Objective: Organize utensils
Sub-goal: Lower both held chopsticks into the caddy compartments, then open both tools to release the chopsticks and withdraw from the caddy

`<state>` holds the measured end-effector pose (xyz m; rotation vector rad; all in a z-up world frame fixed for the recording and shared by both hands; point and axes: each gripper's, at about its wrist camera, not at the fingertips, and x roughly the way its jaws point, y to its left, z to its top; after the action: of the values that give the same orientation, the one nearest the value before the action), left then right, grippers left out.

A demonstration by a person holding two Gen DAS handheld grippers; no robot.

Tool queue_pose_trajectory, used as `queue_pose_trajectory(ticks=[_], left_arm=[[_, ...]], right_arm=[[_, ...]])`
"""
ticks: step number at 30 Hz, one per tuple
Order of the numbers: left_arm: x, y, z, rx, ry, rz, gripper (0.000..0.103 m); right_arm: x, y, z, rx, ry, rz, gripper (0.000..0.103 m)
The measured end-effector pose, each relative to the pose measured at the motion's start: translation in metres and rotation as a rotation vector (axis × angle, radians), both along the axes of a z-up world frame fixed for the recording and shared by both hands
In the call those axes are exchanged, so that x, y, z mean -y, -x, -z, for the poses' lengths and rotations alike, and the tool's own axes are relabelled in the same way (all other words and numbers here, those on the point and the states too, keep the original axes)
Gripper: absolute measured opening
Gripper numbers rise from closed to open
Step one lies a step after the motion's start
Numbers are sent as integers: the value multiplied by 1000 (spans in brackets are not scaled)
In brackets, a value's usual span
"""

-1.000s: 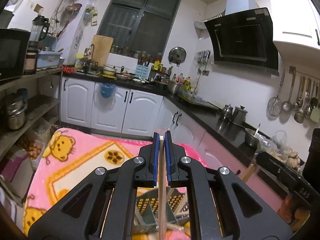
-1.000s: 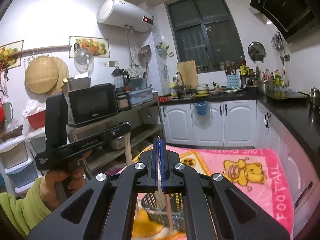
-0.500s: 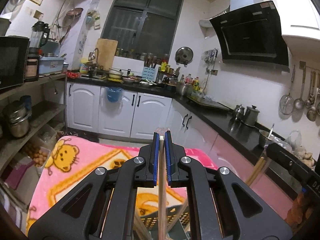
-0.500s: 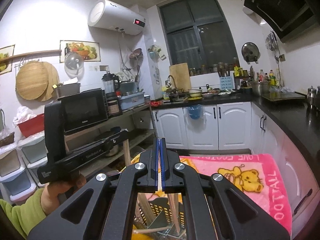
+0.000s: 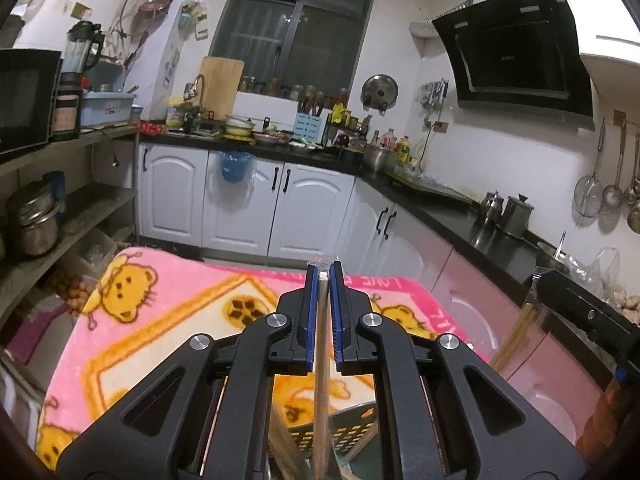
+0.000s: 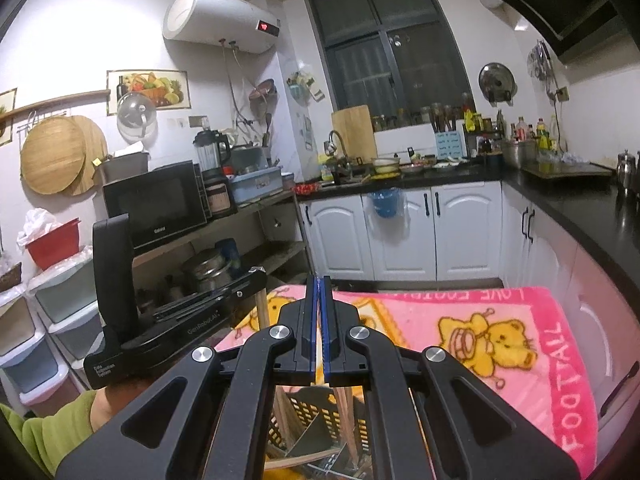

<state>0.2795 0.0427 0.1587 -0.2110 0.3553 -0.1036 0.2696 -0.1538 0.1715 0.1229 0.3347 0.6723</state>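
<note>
Low in the centre of the left wrist view, the left gripper (image 5: 324,276) is clamped on a pale wooden chopstick (image 5: 320,380), whose shaft runs straight down between the blue pads toward the dark slotted utensil basket (image 5: 344,424) at the bottom edge; held upright like this, the stick looks lined up to drop end-first into a compartment. At the right edge of that frame the other tool appears as a dark bar with a second wooden stick (image 5: 516,332) slanting below it. Centre-bottom of the right wrist view, the right gripper (image 6: 318,280) has its pads drawn nearly together, apparently pinching a thin chopstick, though the stick between the pads is hard to make out; wooden sticks (image 6: 344,412) stand in the basket (image 6: 316,420) beneath. Both tools hover above the basket, which sits on the pink bear blanket (image 6: 500,332), probably so each stick can be lowered vertically without snagging the dividers.
</note>
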Motion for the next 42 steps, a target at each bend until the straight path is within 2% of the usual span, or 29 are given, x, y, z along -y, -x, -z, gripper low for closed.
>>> queue_pose_trajectory(ticks=[14, 16, 19, 23, 33, 42], left_arm=[[3, 4, 26, -79, -23, 30, 4], [4, 7, 29, -87, -22, 32, 8], [5, 10, 32, -94, -27, 31, 15], [3, 19, 34, -106, -20, 31, 23], [-4, 50, 40, -124, -17, 14, 48], [-5, 79, 46, -141, -14, 1, 61]], right_arm=[[-3, -11, 33, -100, 39, 14, 3], [-3, -10, 36, -110, 48, 16, 5], [0, -7, 41, -119, 55, 24, 17], [5, -1, 43, -122, 66, 40, 24], [16, 18, 49, -136, 83, 53, 33], [21, 50, 53, -111, 102, 58, 44]])
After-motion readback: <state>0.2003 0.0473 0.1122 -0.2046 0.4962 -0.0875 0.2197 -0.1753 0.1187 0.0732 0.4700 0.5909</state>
